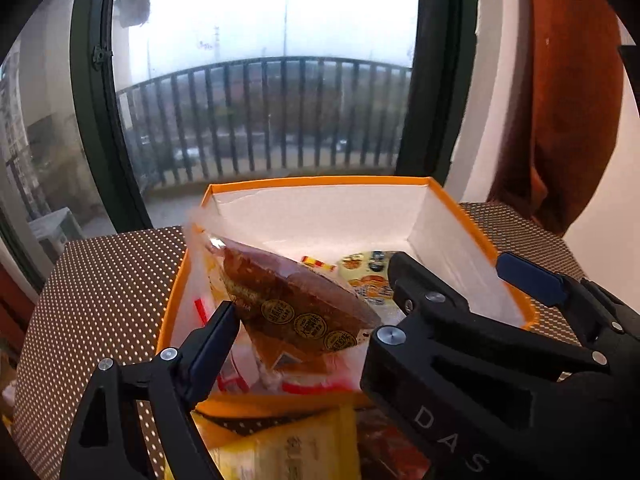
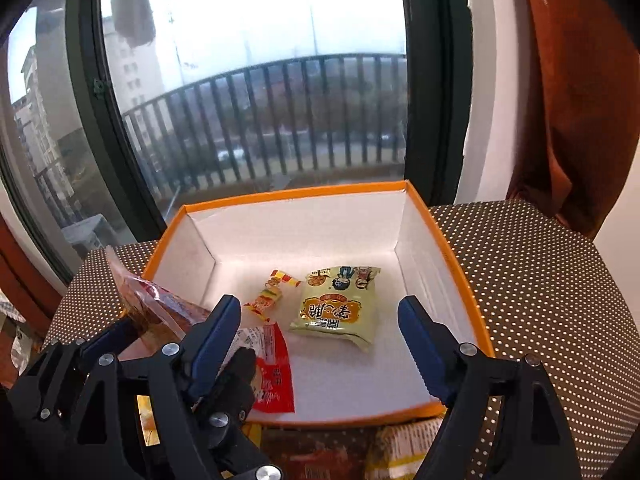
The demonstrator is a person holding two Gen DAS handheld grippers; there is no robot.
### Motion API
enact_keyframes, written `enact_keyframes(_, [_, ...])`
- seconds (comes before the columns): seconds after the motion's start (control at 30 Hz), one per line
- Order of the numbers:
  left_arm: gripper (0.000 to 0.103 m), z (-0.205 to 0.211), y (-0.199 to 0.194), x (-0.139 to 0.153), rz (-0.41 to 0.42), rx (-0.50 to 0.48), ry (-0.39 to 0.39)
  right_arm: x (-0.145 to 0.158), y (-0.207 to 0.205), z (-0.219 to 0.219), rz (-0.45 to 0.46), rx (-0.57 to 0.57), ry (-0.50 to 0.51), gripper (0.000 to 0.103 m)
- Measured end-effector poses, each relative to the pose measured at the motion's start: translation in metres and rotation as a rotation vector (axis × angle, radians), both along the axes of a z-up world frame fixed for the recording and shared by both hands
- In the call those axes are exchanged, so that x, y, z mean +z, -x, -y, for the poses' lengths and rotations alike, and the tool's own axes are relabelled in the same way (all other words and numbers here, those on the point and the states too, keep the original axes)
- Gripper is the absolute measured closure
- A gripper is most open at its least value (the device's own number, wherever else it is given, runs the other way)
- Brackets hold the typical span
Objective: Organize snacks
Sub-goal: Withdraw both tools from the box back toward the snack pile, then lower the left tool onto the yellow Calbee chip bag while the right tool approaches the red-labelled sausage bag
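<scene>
An orange box (image 1: 320, 180) with a white inside stands on the dotted table. In it lie a green-yellow packet (image 2: 340, 304), a small yellow-red packet (image 2: 276, 288) and a red-white packet (image 2: 272, 372). A brown snack packet (image 1: 296, 300) leans tilted against the box's left wall, its top above the rim. My left gripper (image 1: 314, 292) is open around it, with the left pad close beside it and the right finger clear. My right gripper (image 2: 320, 304) hangs open over the box with nothing gripped. In the right wrist view the brown packet (image 2: 160, 304) shows at lower left.
The brown tablecloth with white dots (image 2: 540, 300) spreads on both sides of the box. More snack packets, one of them yellow (image 1: 280, 448), lie in front of the box's near wall. Behind are a dark-framed window with railings and an orange curtain (image 2: 580, 100) at right.
</scene>
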State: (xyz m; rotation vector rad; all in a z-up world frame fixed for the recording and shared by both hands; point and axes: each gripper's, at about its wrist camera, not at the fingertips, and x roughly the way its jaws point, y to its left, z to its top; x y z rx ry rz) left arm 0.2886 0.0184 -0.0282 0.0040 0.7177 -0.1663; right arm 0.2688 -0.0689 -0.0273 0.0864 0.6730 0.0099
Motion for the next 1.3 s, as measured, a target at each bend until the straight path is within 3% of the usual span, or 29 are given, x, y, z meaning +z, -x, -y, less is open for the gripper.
enact_keyframes(0.13, [0.015, 0.003, 0.026, 0.011, 0.054, 0.008, -0.008, 0.01, 0.022, 0.003, 0.036, 0.0, 0.007, 0.019])
enact_keyframes(0.27, [0.005, 0.01, 0.048, 0.024, 0.133, 0.045, -0.057, 0.02, 0.042, 0.005, 0.08, 0.008, 0.015, 0.016])
enact_keyframes(0.33, [0.004, 0.011, 0.056, 0.027, 0.154, 0.05, -0.062, 0.023, 0.051, 0.008, 0.108, 0.0, 0.013, 0.011])
enact_keyframes(0.83, [0.002, 0.023, 0.104, 0.022, 0.173, 0.045, -0.024, 0.019, 0.094, 0.017, 0.143, 0.019, 0.02, 0.01])
enact_keyframes(1.03, [0.002, 0.028, 0.135, 0.02, 0.211, 0.048, -0.034, 0.012, 0.124, 0.022, 0.166, 0.041, 0.017, 0.01])
enact_keyframes(1.3, [0.002, 0.031, 0.17, 0.006, 0.206, 0.039, 0.007, 0.003, 0.165, 0.025, 0.209, 0.085, 0.026, 0.01])
